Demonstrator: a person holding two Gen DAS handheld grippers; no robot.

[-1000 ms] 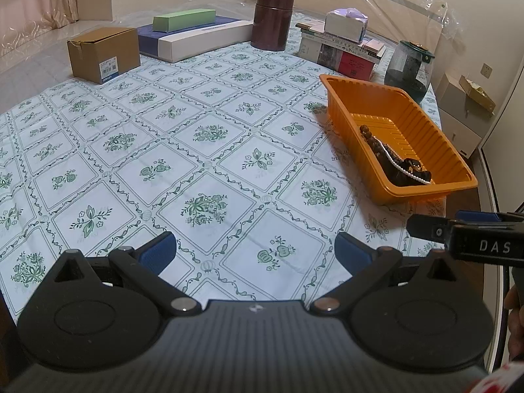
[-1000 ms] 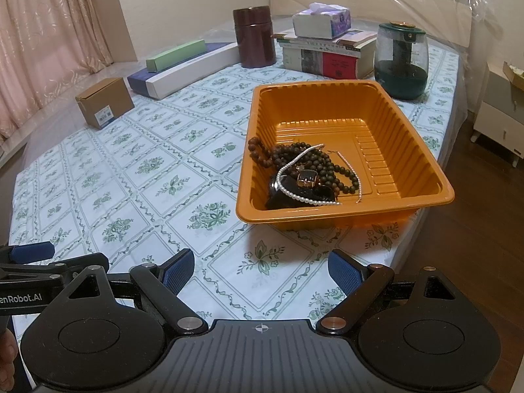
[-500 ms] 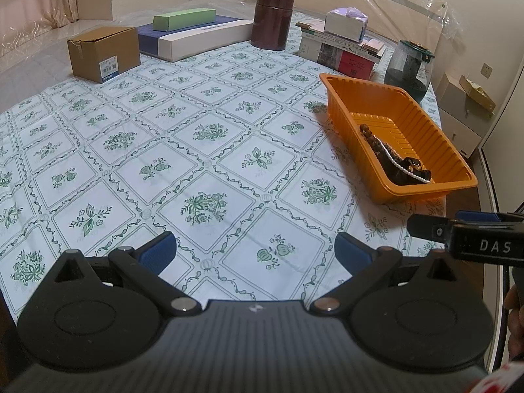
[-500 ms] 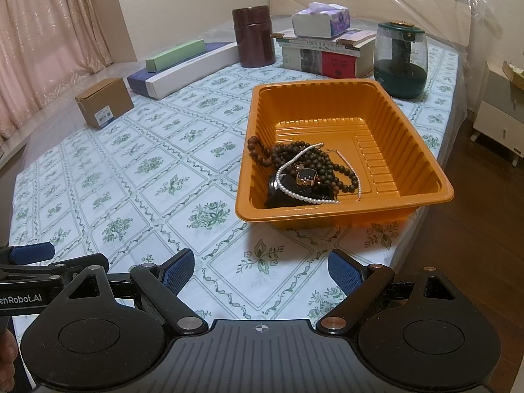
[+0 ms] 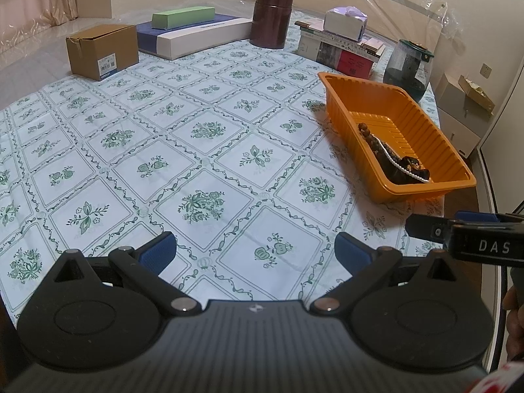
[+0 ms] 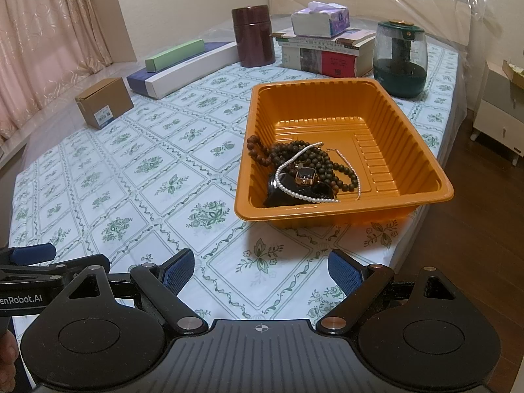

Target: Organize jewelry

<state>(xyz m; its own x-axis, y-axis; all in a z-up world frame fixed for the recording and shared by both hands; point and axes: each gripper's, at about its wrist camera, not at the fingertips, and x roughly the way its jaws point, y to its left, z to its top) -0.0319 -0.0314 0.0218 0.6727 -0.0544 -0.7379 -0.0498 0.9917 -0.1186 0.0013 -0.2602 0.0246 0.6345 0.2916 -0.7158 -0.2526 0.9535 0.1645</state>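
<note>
An orange tray [image 6: 422, 150] stands on the flowered cloth near the table's right edge; it also shows in the left wrist view [image 5: 406, 104]. In it lie dark wooden bead strings [image 6: 294, 152], a white pearl necklace [image 6: 288, 160] and a black watch [image 6: 304, 177], piled at the near left. The same pile [image 5: 393, 160] shows in the left wrist view. My right gripper [image 6: 260, 270] is open and empty, low over the cloth in front of the tray. My left gripper [image 5: 255, 252] is open and empty, left of the tray. The right gripper's side [image 5: 465, 234] shows at the left view's right edge.
At the back stand a brown cardboard box [image 6: 104, 103], a white and blue long box [image 6: 183, 70] with a green box on it, a dark canister [image 6: 252, 36], stacked books [image 6: 327, 54] under a tissue pack, and a green humidifier [image 6: 400, 59]. The table edge drops to wood floor at right.
</note>
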